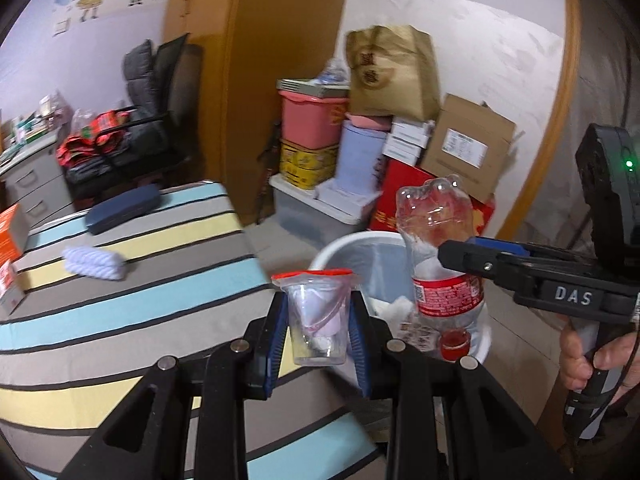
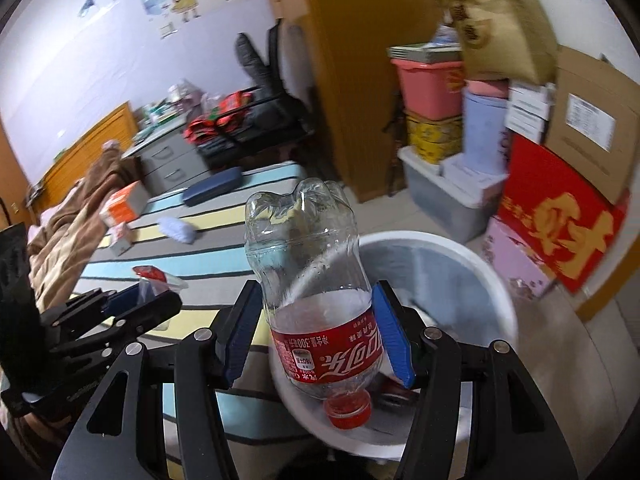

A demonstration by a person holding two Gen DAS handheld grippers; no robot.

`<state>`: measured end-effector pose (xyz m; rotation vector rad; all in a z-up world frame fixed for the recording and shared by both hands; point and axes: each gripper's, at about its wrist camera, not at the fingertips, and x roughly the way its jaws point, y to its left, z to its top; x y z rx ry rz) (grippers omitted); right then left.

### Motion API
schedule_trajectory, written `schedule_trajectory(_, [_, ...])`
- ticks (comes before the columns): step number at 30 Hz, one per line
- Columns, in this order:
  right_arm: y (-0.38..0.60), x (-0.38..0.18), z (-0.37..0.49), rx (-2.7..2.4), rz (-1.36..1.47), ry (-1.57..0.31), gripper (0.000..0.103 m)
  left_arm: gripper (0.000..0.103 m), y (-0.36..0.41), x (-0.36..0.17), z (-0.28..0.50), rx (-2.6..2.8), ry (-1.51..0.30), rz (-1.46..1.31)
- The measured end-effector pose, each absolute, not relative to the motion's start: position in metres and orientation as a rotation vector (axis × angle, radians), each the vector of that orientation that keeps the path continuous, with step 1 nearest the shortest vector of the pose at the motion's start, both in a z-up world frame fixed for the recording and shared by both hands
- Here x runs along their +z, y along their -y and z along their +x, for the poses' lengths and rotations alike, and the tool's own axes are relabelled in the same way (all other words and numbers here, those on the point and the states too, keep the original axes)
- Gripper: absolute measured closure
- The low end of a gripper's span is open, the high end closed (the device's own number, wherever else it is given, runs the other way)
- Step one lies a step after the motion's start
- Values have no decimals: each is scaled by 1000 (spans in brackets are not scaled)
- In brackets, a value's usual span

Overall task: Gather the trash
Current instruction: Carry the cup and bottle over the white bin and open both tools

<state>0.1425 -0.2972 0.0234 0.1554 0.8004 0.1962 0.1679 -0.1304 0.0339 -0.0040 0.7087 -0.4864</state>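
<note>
Both loads over the bin, ready to drop.
Right gripper (image 2: 316, 340): jaws clamp the bottle (image 2: 312, 280) cap-down above the bin (image 2: 480, 256), lower right. Left gripper (image 1: 318, 328): jaws pinch the cup (image 1: 318, 320), centre frame, at the bin's near rim.

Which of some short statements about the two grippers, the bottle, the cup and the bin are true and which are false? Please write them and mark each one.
1. The right gripper holds the bottle with its cap pointing down. True.
2. The left gripper is empty. False: it is shut on a clear cup with tissue inside.
3. The bottle is over the white bin. True.
4. The bottle has a blue label. False: the label is red.
5. The cup is already in the bin. False: it is held beside the bin, above the striped bed.
</note>
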Motion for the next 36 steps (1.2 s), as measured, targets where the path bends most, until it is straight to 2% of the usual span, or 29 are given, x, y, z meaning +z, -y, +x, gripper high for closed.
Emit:
schedule_trajectory(9, [338,-3,147,102,233,-838,45,72,187,22,175,-581,-744,41])
schedule_trajectory(18, [355,-23,152,91,316,-875,44,71,206,6,186,-587,-784,41])
schedule_trajectory(19, [356,-25,153,90,325,-885,44,64,208,4,187,-585,-791,41])
schedule_trajectory(20, [358,-28,155,87,332,-898,43,53,209,3,187,-583,-795,44])
schedule_trajectory(22, [359,-30,156,93,343,-902,43,45,209,1,189,-586,-799,34])
schedule_trajectory(36, [356,-23,153,66,337,-877,42,44,191,7,182,-548,-781,29])
